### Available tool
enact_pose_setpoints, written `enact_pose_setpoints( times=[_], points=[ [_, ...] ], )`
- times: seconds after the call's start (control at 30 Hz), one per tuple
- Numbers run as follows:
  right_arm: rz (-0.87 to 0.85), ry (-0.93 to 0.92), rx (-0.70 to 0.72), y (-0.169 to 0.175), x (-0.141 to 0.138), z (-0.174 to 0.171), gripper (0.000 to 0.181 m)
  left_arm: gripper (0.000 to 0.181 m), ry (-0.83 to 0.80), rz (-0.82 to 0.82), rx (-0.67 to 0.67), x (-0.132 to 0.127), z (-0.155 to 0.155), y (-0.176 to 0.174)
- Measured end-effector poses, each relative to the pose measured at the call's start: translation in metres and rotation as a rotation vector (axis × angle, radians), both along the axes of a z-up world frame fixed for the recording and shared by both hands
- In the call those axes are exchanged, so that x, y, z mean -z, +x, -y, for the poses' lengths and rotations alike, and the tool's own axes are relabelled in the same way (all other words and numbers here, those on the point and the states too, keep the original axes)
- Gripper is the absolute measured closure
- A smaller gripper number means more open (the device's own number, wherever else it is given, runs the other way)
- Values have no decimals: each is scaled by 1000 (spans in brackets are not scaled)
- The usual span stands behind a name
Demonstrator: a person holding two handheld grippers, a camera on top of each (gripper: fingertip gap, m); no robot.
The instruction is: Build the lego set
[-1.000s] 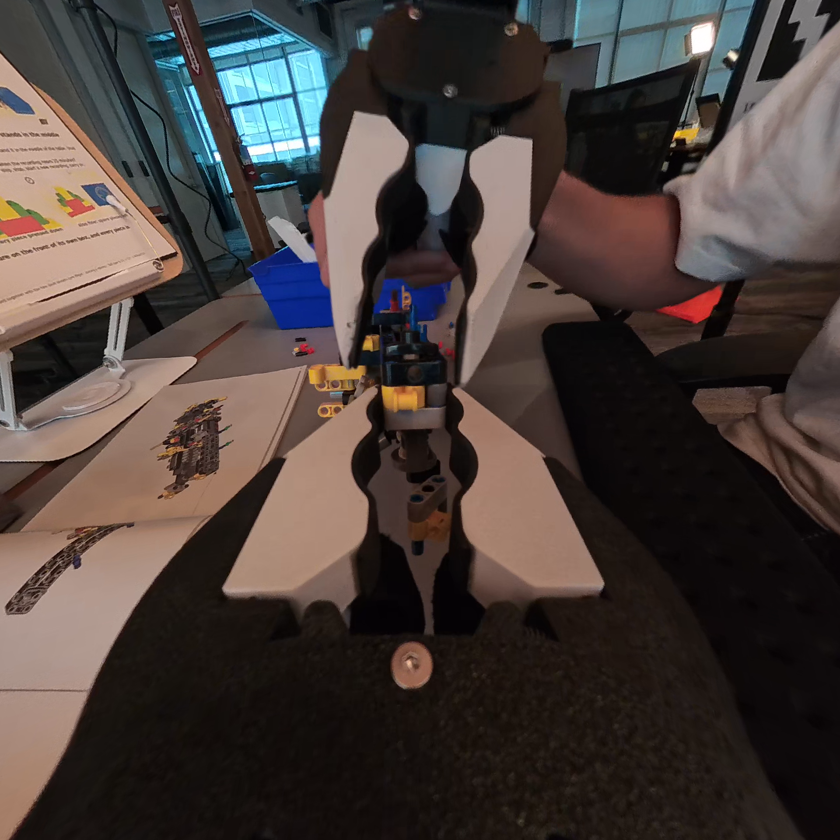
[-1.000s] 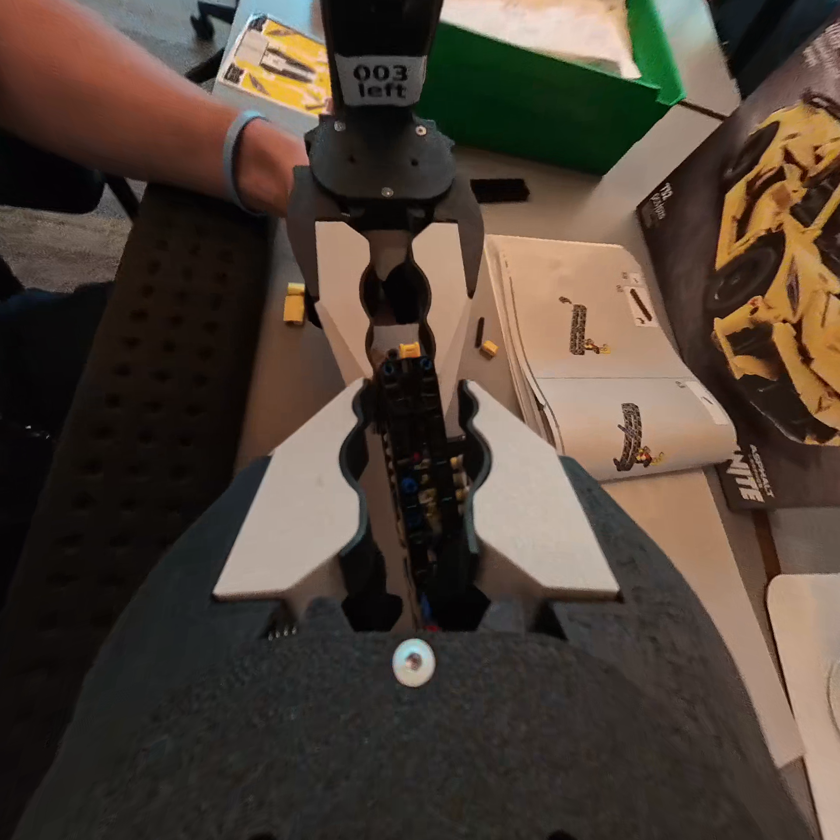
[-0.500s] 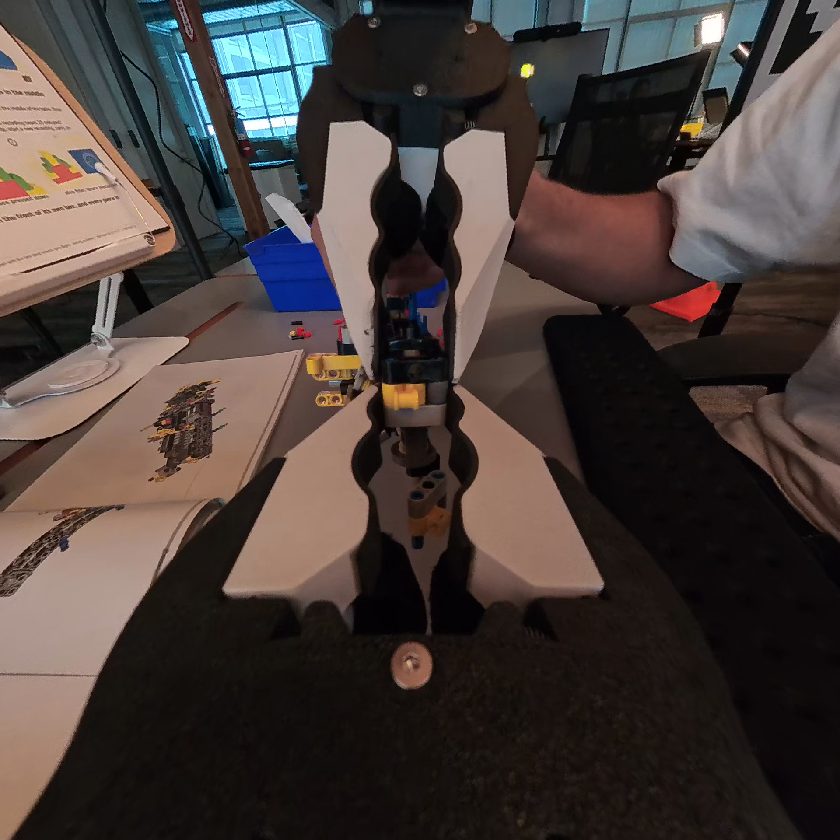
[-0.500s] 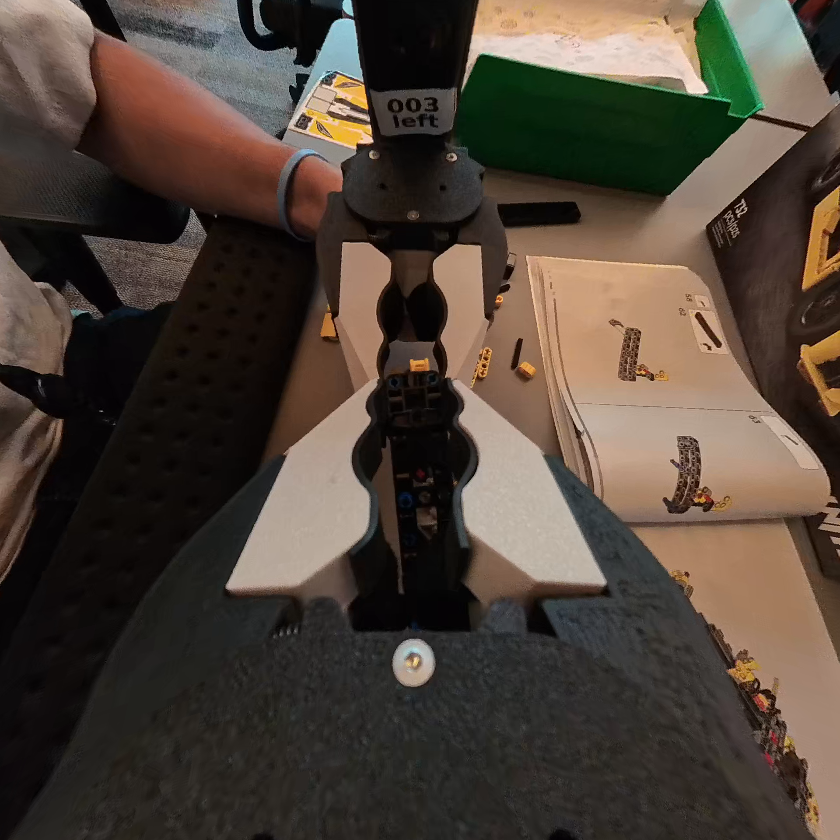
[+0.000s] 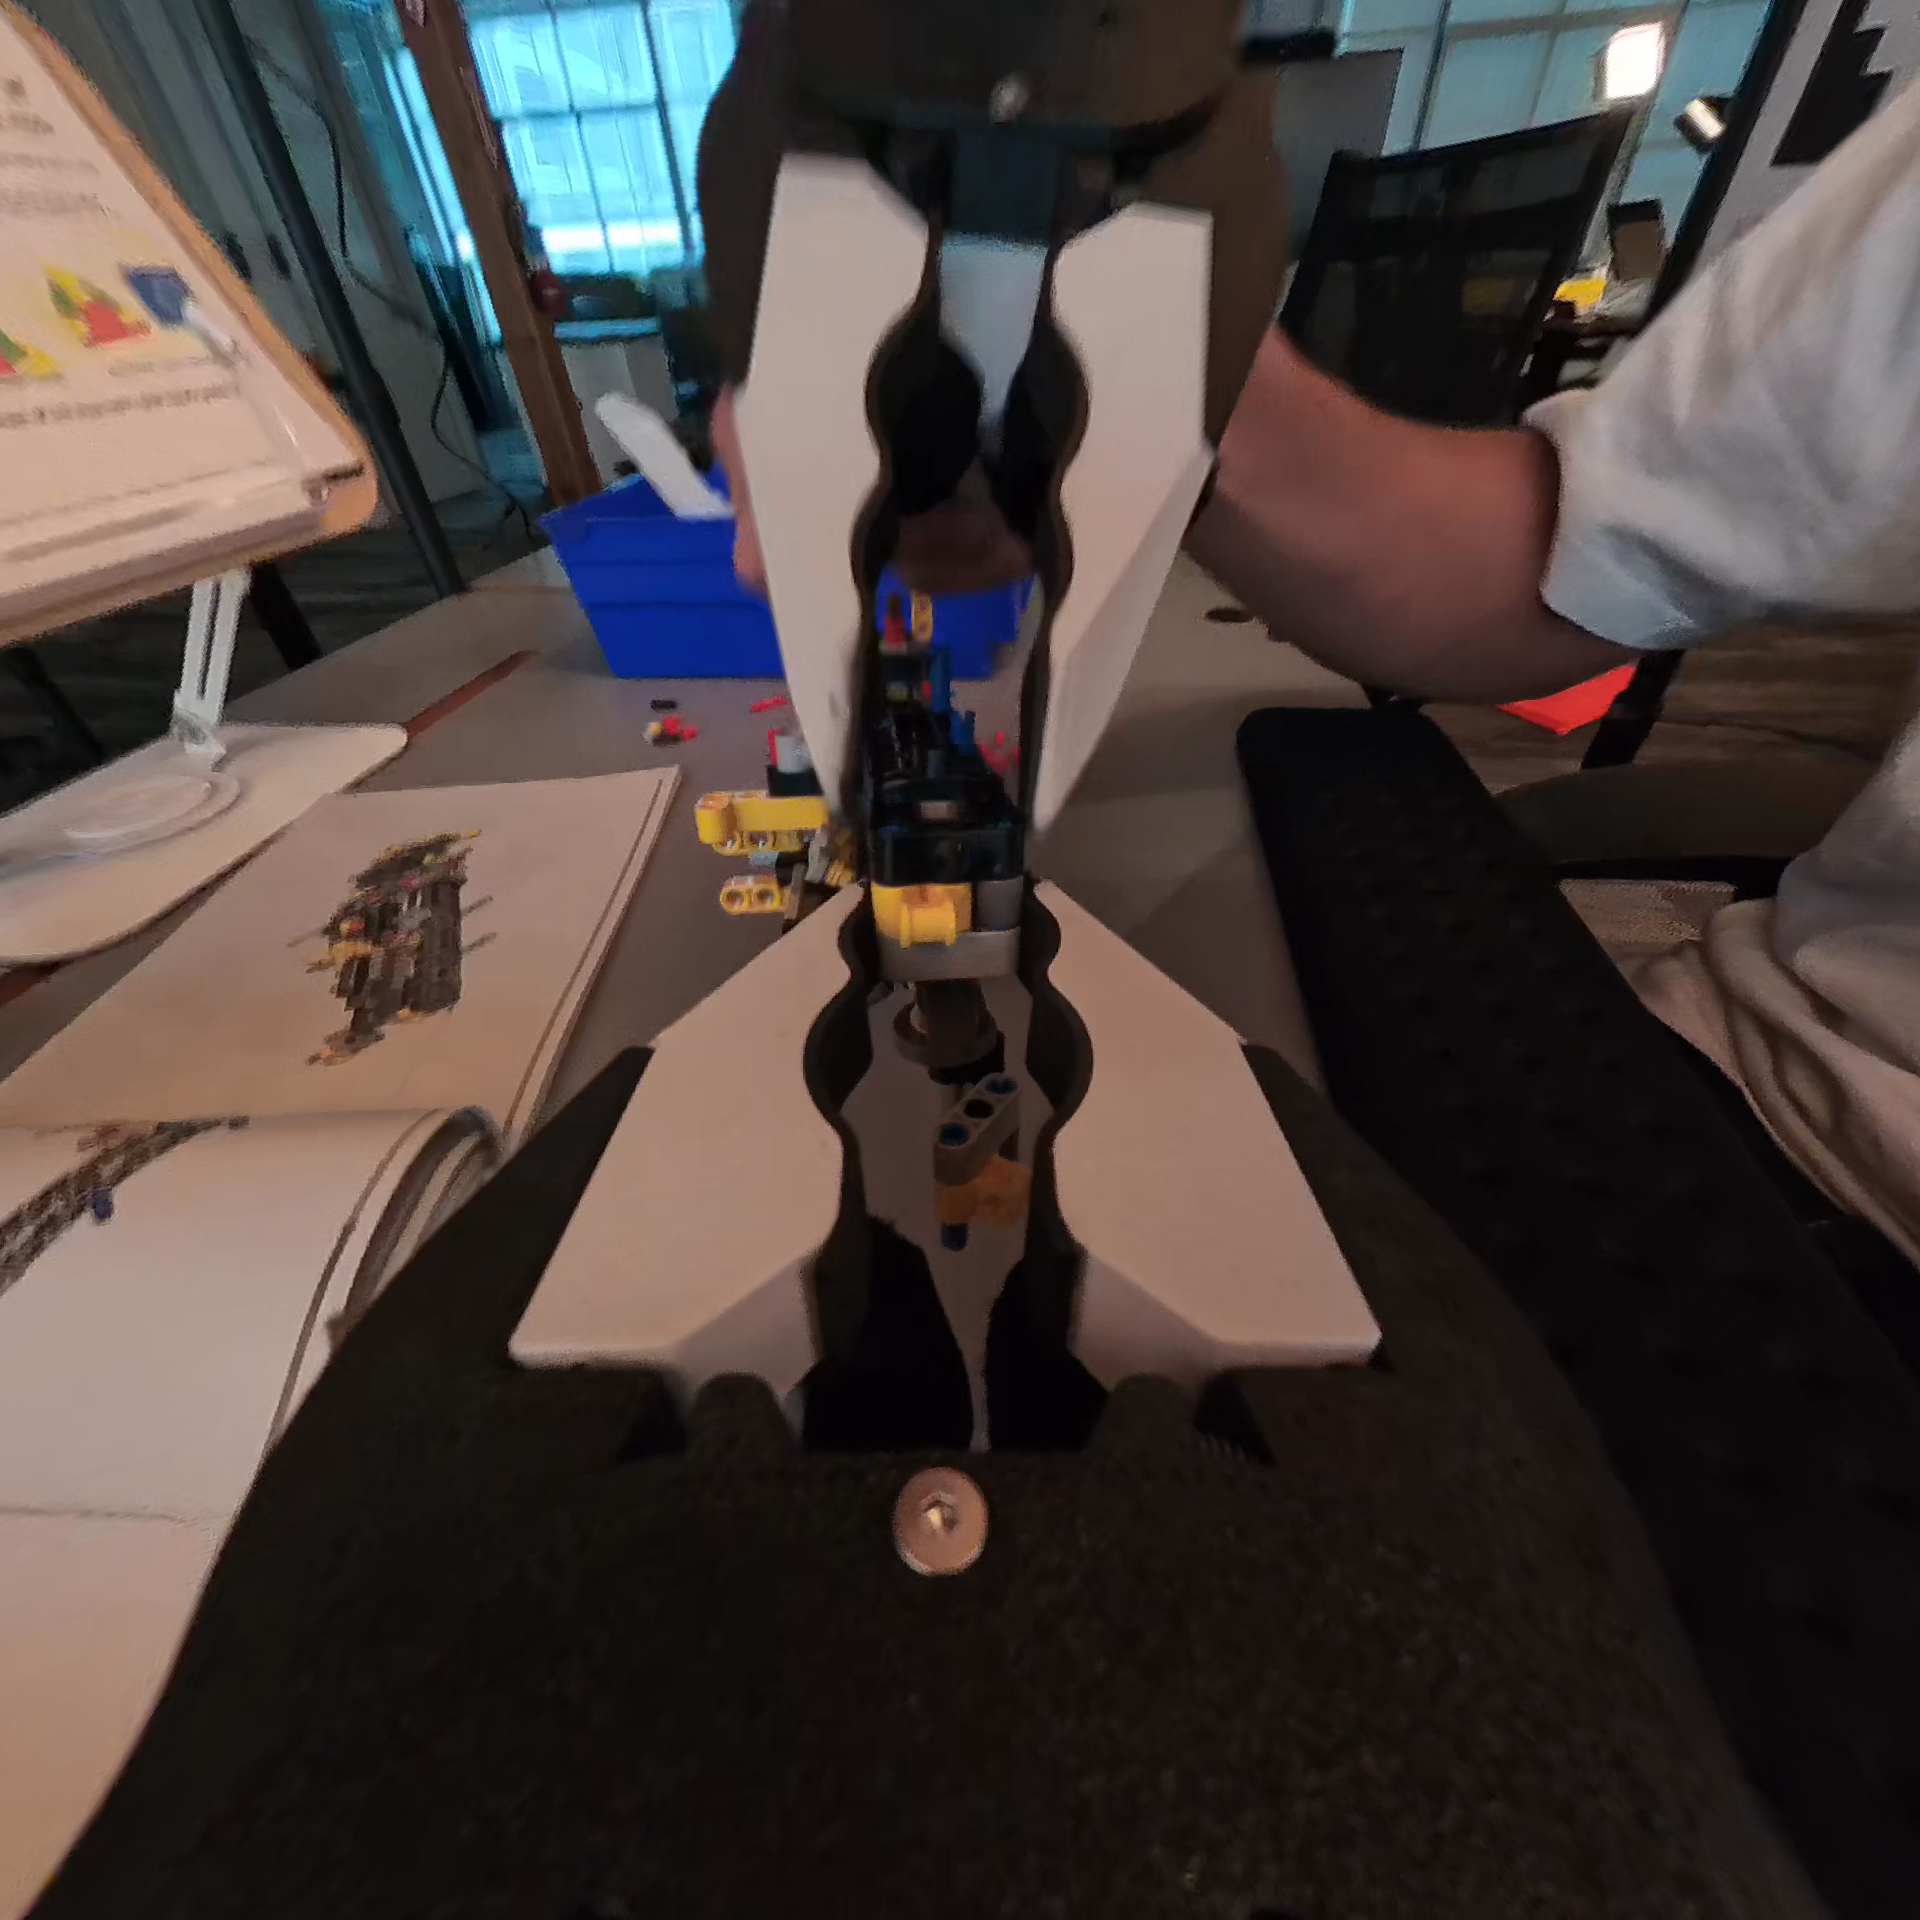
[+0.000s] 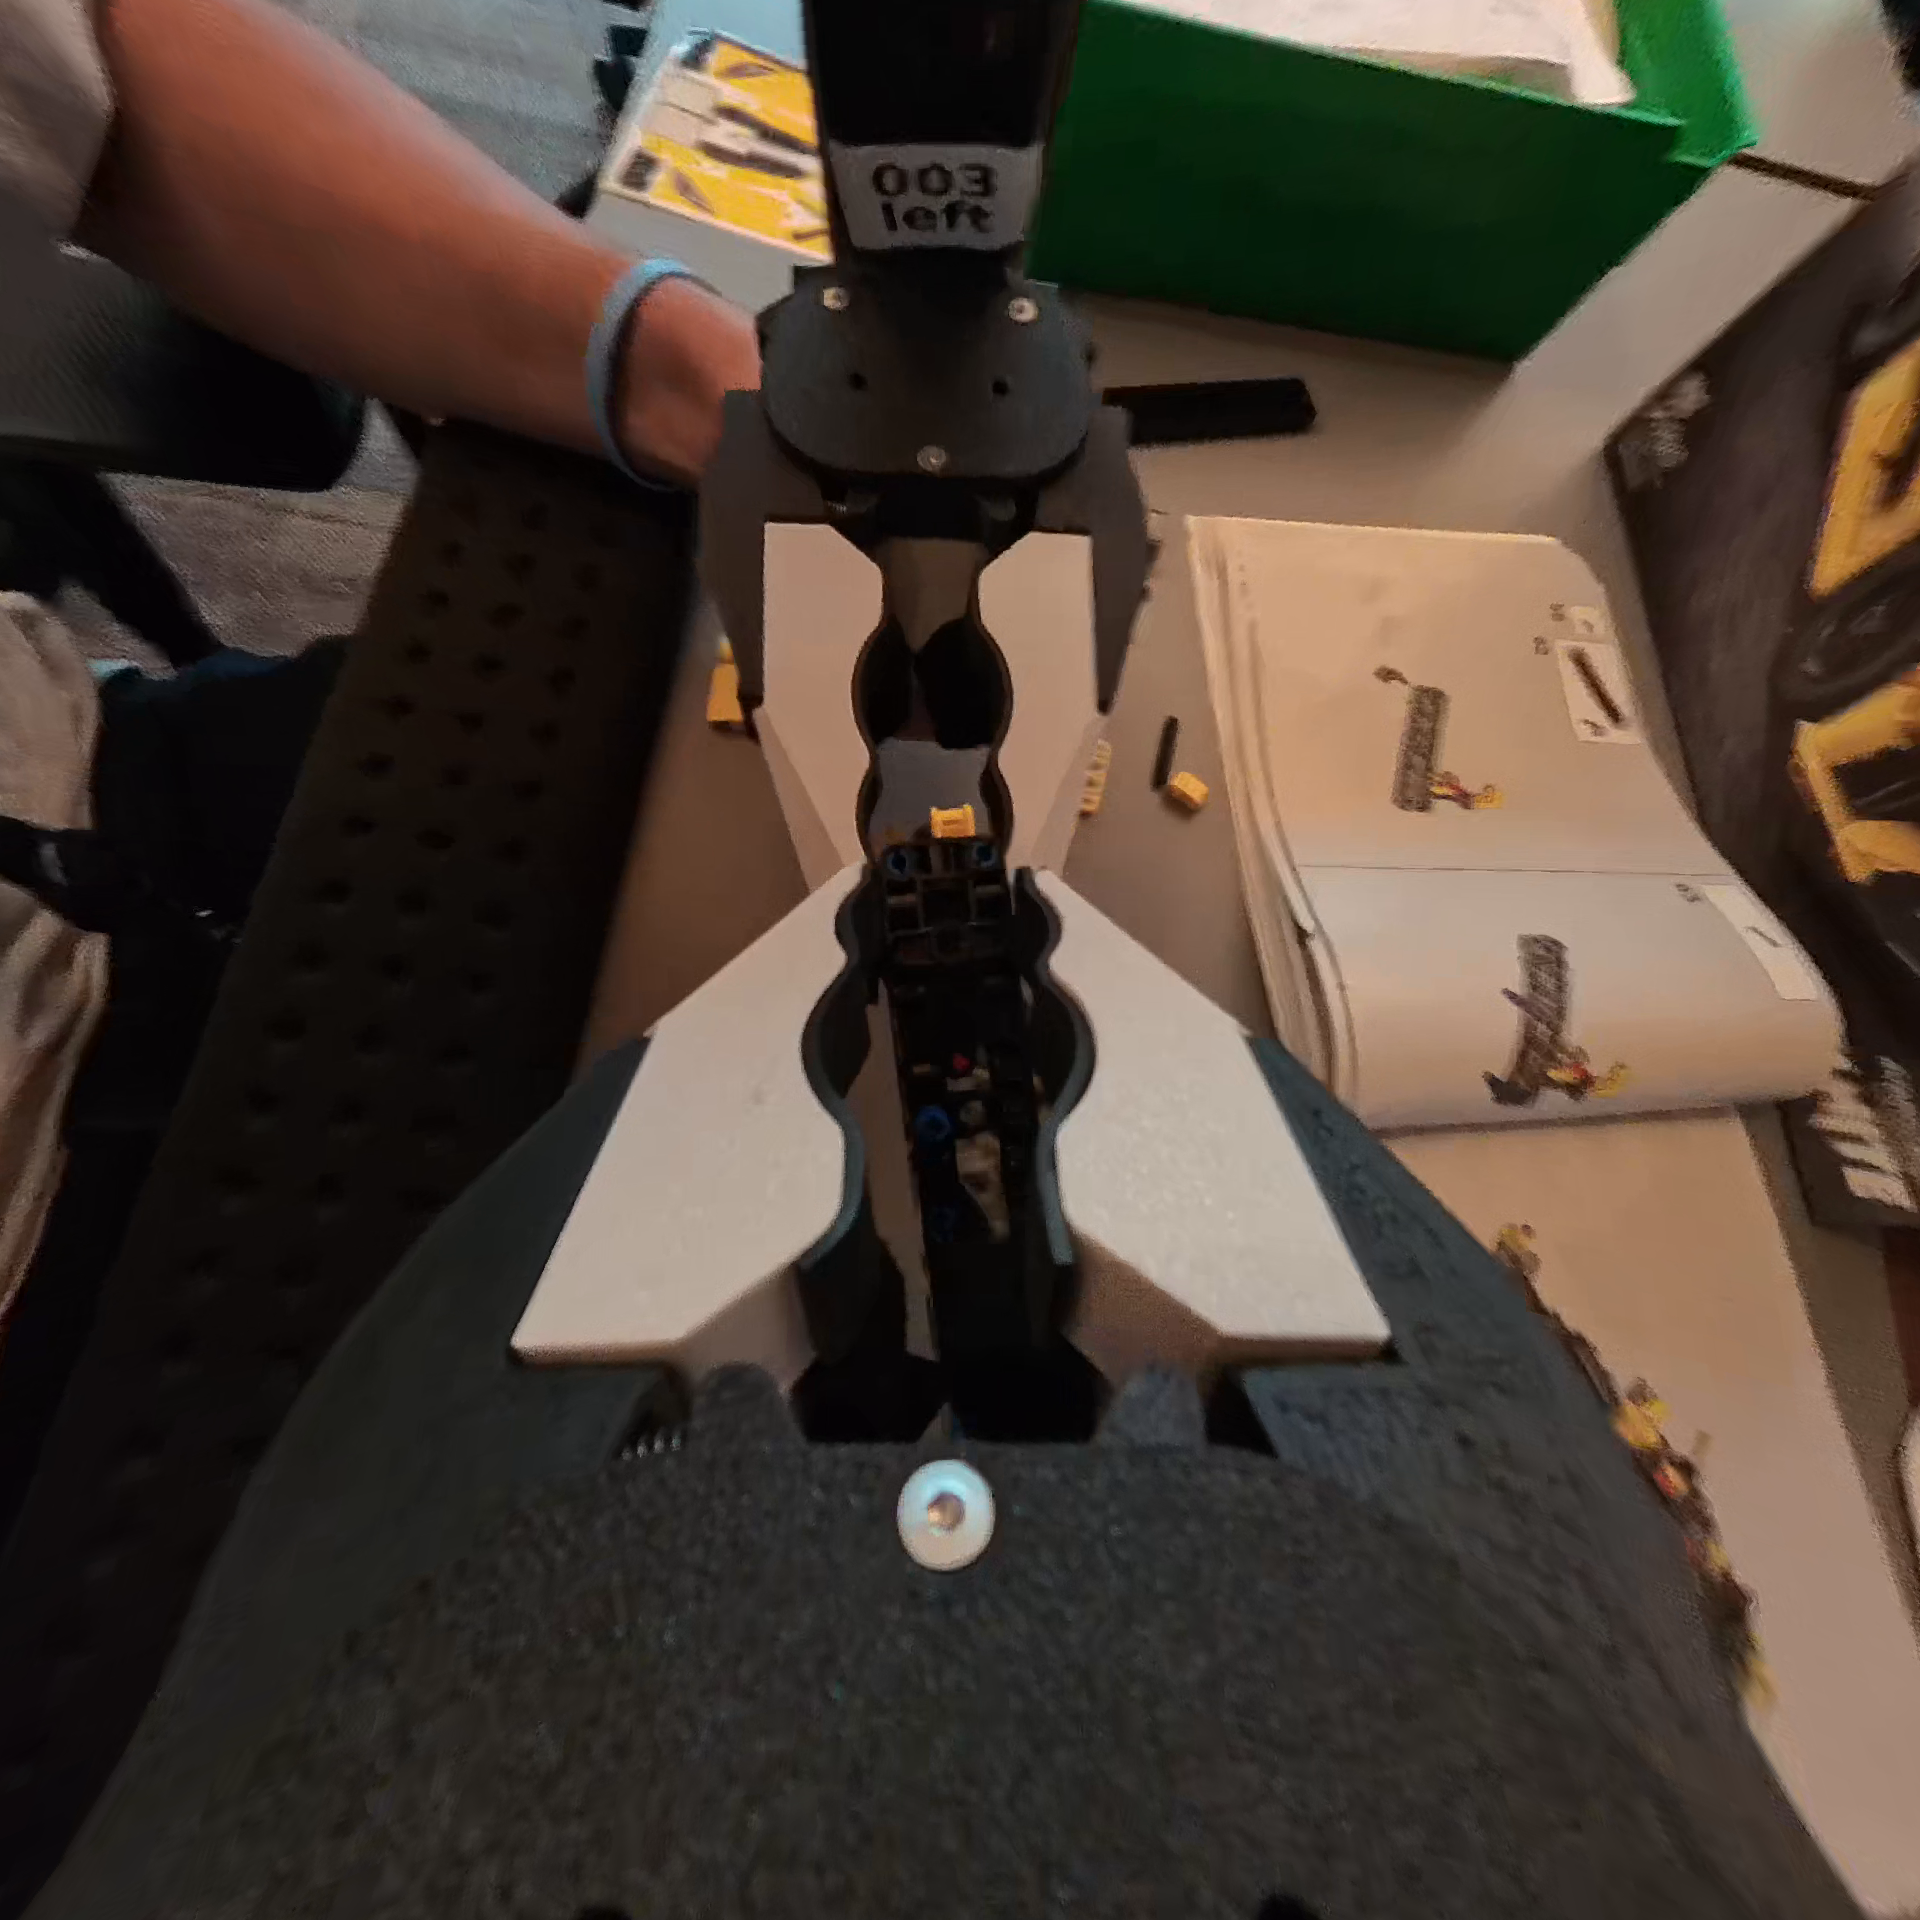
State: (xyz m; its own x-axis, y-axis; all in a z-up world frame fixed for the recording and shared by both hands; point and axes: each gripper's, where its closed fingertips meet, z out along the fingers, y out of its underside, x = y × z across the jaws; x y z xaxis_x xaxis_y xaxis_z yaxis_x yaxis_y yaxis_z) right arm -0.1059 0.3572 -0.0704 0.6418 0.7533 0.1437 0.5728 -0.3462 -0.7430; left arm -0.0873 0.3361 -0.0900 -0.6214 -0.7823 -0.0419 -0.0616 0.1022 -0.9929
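Both grippers, left gripper (image 5: pixel 940 935) and right gripper (image 6: pixel 945 883), stay clamped nose-to-nose on the black Technic chassis (image 6: pixel 961 1039), jaws nearly closed, now lifted slightly above the instruction booklet (image 6: pixel 1475 831); alignment step ongoing.

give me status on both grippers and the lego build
Left gripper and right gripper both shut on lego assembly, tip to tip. Nothing blocking.

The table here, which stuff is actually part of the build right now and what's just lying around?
In use:
- black lego assembly, gripped at both ends
- left tongs
- right tongs
- open instruction booklet

Lying about:
- green bin
- blue bin
- set box
- loose yellow pieces
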Motion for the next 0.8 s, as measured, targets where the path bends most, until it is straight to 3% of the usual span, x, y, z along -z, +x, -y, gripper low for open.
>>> enact_pose_setpoints(
  times=[0.1,0.2,0.37,0.53,0.67,0.8],
  points=[
    [70,140,244,52,-21,-1,154,155,-10,-68,-23,6,-7,0],
    [-33,205,401,80,-30,22,146,155,-111,-147,-56,6,-15,4],
    [-44,313,595,89,7,38,147,155,-336,-294,-73,10,-32,12],
    [-251,409,731,90,28,39,150,155,-471,-362,-71,13,-41,13],
    [-75,394,730,95,44,32,137,155,-527,-387,-72,14,-45,15],
    [272,487,653,96,27,24,138,156,-541,-384,-69,13,-47,15]
  ],
)
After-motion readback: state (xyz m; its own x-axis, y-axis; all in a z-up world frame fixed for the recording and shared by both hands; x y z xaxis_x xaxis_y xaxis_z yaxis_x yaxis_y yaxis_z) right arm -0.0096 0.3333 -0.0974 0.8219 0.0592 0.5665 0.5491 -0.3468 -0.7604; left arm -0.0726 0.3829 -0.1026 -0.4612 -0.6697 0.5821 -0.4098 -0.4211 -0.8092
